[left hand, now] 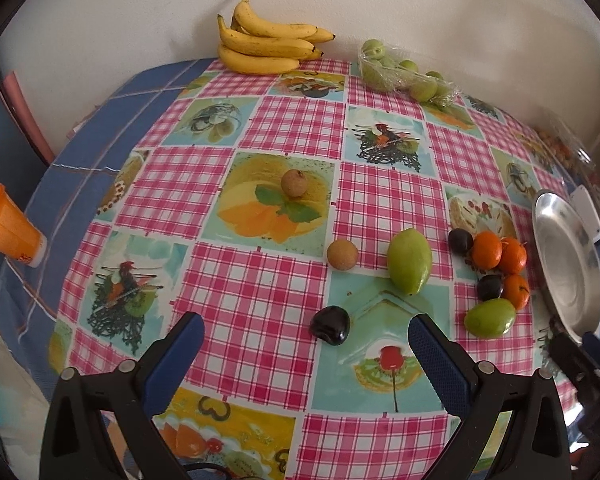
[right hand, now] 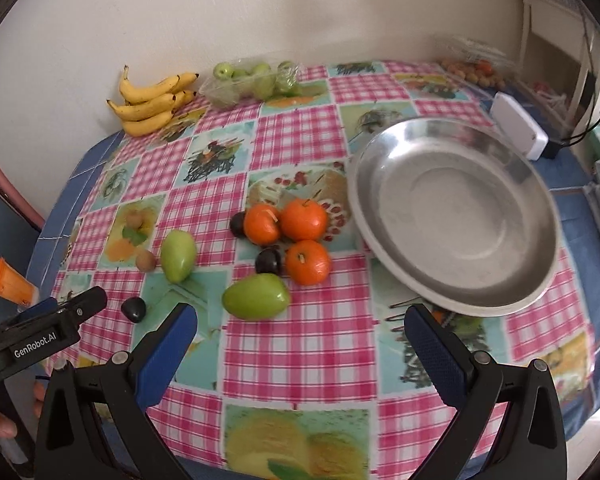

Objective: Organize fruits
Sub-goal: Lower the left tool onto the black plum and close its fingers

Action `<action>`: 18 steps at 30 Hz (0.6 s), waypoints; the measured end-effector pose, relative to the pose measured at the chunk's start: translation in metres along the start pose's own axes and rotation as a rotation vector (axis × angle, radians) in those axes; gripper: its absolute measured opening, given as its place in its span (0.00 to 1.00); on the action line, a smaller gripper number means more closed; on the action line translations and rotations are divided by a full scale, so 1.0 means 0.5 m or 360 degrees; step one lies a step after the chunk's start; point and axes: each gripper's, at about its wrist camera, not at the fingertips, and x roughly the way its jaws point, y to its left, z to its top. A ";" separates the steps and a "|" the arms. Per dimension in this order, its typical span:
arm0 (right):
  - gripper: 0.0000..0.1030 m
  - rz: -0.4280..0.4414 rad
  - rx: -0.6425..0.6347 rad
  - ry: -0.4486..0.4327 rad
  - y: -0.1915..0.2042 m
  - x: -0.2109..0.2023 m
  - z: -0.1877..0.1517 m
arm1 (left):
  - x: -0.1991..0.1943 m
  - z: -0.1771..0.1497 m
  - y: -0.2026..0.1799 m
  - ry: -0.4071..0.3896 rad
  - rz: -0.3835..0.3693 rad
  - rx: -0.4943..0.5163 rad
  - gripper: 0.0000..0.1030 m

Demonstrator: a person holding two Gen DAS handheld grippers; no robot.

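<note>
Fruits [right hand: 304, 220] loose on tablecloth [right hand: 300, 344] beside steel plate [right hand: 452, 216]; left gripper [left hand: 306, 338] and right gripper [right hand: 300, 328] both spread wide, grasping nothing.

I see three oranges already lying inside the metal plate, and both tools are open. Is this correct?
Not quite. In the right wrist view the metal plate holds nothing; the three oranges lie on the tablecloth beside it. Both the left tool and the right tool are open.

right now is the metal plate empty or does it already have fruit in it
Empty. The metal plate shows only bare shiny metal in the right wrist view; the oranges, dark plums and green fruits all lie on the tablecloth beside it.
</note>
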 end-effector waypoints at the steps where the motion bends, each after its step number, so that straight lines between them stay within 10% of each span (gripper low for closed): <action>1: 1.00 0.0009 -0.0008 0.0029 0.004 0.009 0.001 | 0.003 0.002 0.001 0.0006 -0.0009 -0.0010 1.00; 18: 1.00 0.0002 -0.0188 0.0227 0.058 0.102 0.009 | 0.081 0.009 0.001 0.0221 -0.0036 -0.0083 0.94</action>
